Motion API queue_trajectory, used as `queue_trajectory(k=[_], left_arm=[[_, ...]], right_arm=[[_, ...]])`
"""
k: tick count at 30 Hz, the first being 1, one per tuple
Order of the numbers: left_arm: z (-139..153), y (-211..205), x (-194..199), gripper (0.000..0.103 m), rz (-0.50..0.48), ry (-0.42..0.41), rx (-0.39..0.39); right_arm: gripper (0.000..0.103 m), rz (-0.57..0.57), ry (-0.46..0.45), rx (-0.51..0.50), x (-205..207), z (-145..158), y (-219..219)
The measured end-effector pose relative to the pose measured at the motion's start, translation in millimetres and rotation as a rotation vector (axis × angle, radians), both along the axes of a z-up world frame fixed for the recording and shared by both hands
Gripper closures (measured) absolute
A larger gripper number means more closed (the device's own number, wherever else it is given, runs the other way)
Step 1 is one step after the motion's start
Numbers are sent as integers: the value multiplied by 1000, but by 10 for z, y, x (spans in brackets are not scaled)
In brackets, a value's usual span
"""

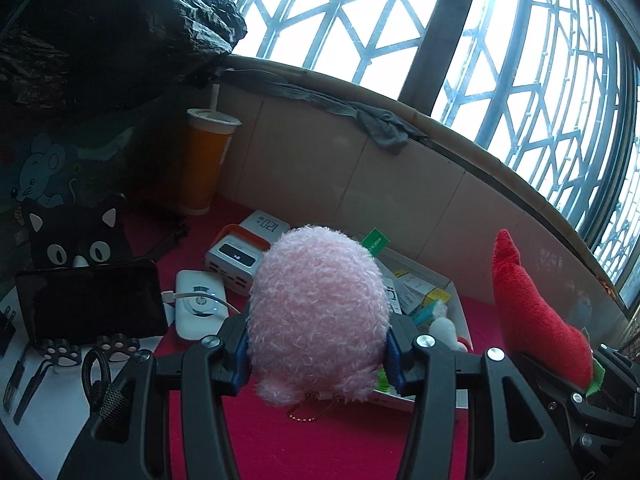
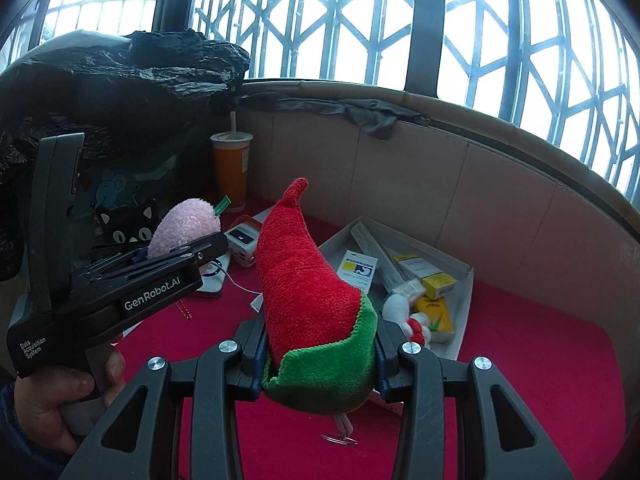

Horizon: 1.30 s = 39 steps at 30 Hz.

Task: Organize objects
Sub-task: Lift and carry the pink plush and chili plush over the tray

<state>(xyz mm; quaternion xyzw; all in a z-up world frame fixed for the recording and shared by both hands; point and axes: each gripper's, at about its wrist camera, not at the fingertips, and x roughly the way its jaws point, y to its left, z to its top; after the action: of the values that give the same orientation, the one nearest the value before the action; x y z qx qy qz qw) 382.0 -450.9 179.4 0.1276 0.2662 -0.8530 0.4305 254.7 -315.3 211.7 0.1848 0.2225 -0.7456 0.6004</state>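
My left gripper [image 1: 316,354] is shut on a fluffy pink plush toy [image 1: 316,308], its blue pads pressing both sides; a small bead chain hangs below it. My right gripper [image 2: 320,356] is shut on a red plush chili pepper [image 2: 300,276] by its green cap, tip pointing up, with a key ring dangling underneath. Both toys hang above the red mat [image 2: 520,360]. In the right wrist view the left gripper [image 2: 192,256] appears at the left with the pink plush toy [image 2: 182,228], held by a hand [image 2: 52,404]. In the left wrist view the chili [image 1: 532,312] shows at the right.
A white tray [image 2: 466,276] with small boxes and a white plush lies on the mat ahead. Further left stand a white charger block [image 1: 234,256], a white power bank [image 1: 200,300], a phone on a cat stand [image 1: 90,300] and an orange drink cup [image 1: 206,160]. A tiled wall and window grille close the back.
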Motion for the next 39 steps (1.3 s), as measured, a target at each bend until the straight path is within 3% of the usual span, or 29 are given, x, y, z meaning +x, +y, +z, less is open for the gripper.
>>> queue_trajectory(k=[11,39], left_arm=[[44,82,-295,52,0,-103,-38],[241,1015,-1976,52,-245,-389,-231]], right_arm=[[60,-35,-102,-16,-329,-25,23],[60,-302,-337,-182,-1850,-22,987]])
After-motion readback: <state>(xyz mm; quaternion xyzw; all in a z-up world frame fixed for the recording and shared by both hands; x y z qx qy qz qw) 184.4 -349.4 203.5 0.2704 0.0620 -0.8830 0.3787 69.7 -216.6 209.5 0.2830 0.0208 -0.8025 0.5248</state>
